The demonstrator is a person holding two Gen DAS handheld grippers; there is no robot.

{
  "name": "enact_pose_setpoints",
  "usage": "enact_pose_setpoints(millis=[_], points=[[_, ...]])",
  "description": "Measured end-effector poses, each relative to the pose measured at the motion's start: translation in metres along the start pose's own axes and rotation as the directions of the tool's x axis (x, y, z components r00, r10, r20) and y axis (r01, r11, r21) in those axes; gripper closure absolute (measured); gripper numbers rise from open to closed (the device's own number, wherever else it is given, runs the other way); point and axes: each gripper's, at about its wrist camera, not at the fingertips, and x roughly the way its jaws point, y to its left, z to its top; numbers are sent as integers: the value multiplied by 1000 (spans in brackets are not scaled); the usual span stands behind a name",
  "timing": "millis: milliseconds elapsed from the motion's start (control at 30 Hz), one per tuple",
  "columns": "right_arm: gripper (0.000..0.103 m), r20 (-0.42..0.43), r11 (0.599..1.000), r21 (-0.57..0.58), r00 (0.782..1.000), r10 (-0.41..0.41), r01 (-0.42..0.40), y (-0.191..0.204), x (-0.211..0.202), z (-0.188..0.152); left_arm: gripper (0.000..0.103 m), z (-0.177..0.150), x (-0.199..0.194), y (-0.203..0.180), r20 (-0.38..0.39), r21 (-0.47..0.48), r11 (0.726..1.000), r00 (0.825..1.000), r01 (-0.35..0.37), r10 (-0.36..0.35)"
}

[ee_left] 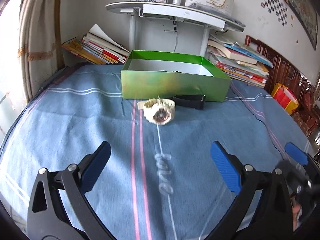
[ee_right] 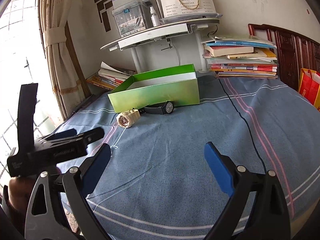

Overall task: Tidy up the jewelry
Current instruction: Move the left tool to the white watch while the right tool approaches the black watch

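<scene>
A cream watch (ee_left: 159,111) with a rose face lies on the blue cloth (ee_left: 80,120) just in front of an open green box (ee_left: 174,84). A black watch (ee_left: 190,101) lies beside it, against the box's front wall. Something dark lies inside the box (ee_left: 170,71), mostly hidden. My left gripper (ee_left: 160,166) is open and empty, well short of the watches. In the right wrist view the cream watch (ee_right: 127,118), black watch (ee_right: 162,108) and box (ee_right: 156,94) lie far ahead. My right gripper (ee_right: 157,167) is open and empty. The left gripper's body (ee_right: 56,148) shows at the left.
Stacks of books (ee_left: 238,62) lie behind the box on both sides (ee_left: 98,50). A white shelf stand (ee_left: 174,14) rises behind the box. A black cable (ee_right: 246,124) runs across the cloth on the right. A curtain (ee_right: 58,40) and window are at the left. A red bag (ee_right: 309,86) stands at the right.
</scene>
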Motion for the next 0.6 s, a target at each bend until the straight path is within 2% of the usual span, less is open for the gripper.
enact_pose_setpoints(millis=[167, 267, 367, 433, 600], points=[[11, -43, 997, -67, 998, -34, 31, -3, 35, 31, 4, 24, 45, -9, -66, -2, 999, 997, -33, 33], [11, -77, 995, -84, 995, -69, 62, -10, 74, 63, 4, 36, 70, -9, -97, -28, 998, 994, -56, 53], [11, -115, 992, -77, 987, -109, 100, -19, 114, 80, 4, 47, 89, -6, -122, -65, 996, 991, -66, 58], [11, -142, 993, -65, 985, -103, 95, -23, 138, 85, 8, 51, 99, -4, -137, -75, 991, 986, -110, 99], [18, -224, 997, 0, 971, -79, 81, -33, 184, 94, 8, 53, 121, 5, -193, -107, 990, 978, -96, 74]])
